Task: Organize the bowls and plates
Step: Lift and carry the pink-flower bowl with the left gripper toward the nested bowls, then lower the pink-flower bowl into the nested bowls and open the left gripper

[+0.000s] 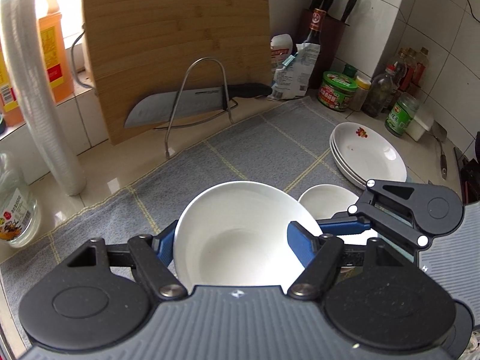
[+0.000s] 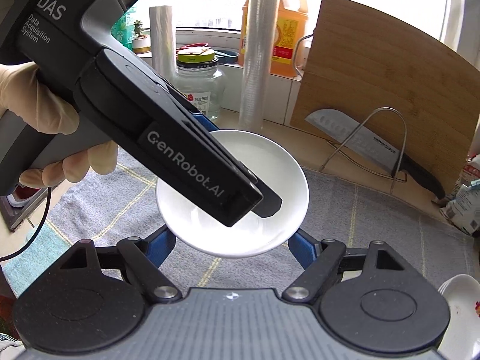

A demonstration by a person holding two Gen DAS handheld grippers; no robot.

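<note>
My left gripper [image 1: 237, 240] is shut on a white bowl [image 1: 237, 234], its blue fingers [image 1: 163, 243] pressing the rim on both sides above the grey checked cloth [image 1: 255, 150]. Just to the right, a small white dish [image 1: 327, 201] sits at the fingers of my right gripper [image 1: 333, 220]. In the right wrist view that dish [image 2: 264, 165] lies between the blue fingers of the right gripper [image 2: 232, 244], which grip its edges. The left gripper's black body [image 2: 186, 156], held by a gloved hand [image 2: 30, 99], crosses over the dish. A stack of white plates [image 1: 369, 153] rests at the cloth's right edge.
A bamboo cutting board [image 1: 177, 39] leans on the back wall, with a cleaver [image 1: 180, 105] in a wire rack before it. A tall sleeve of plastic cups [image 1: 39, 90] and oil bottles stand left. Jars, a knife block [image 1: 327, 15] and a spatula [image 1: 441, 150] crowd the right.
</note>
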